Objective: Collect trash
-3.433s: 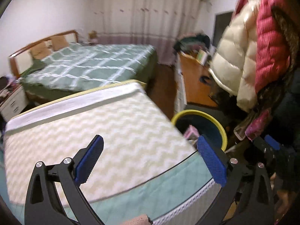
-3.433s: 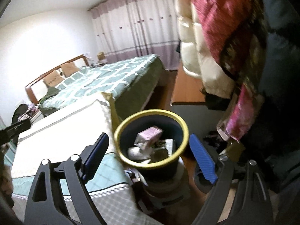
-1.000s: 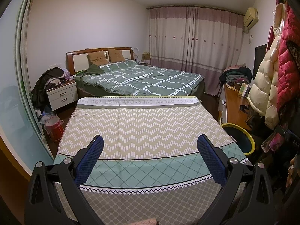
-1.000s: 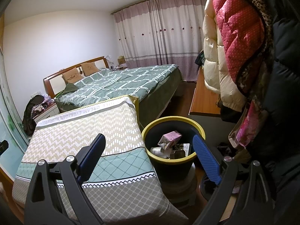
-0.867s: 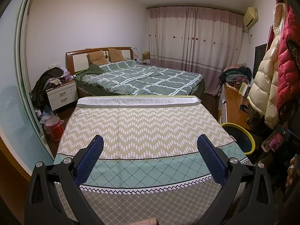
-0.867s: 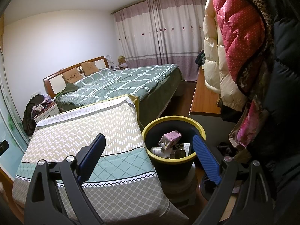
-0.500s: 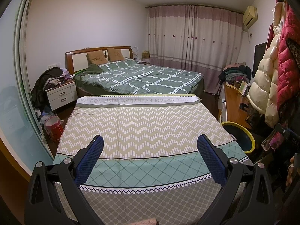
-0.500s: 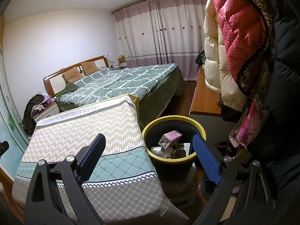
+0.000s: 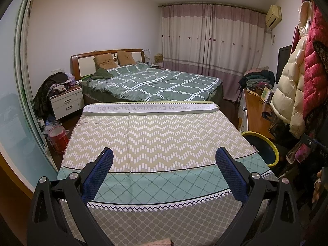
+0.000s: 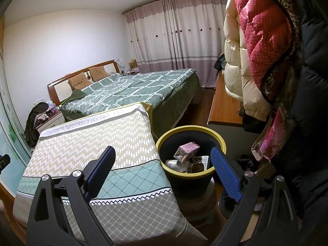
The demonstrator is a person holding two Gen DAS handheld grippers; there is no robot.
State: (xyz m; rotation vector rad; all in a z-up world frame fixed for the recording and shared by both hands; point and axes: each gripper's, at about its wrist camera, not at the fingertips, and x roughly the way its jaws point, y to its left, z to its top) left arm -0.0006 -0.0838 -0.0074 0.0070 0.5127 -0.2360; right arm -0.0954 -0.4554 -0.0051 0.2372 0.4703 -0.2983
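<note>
A dark bin with a yellow rim [image 10: 191,132] stands on the floor beside the cloth-covered table [image 10: 96,143]. Inside it lie a pink carton [image 10: 187,149], a pale can [image 10: 172,164] and other packaging. My right gripper [image 10: 162,168] hovers open above the table corner and the bin, with nothing between its blue pads. In the left wrist view the same bin [image 9: 261,147] shows at the table's right edge. My left gripper [image 9: 164,174] is open over the patterned cloth [image 9: 155,143], holding nothing.
A bed with a green checked quilt [image 9: 155,84] lies beyond the table. A white nightstand [image 9: 66,102] and a red bag [image 9: 58,137] stand at left. Puffy coats [image 10: 256,47] hang at right over a wooden desk [image 10: 223,106]. A hand [image 9: 318,182] shows at right.
Since 3.4 s ago both grippers pulled back and up from the bin; the left one swung to face the table squarely. Over the last second almost nothing moved.
</note>
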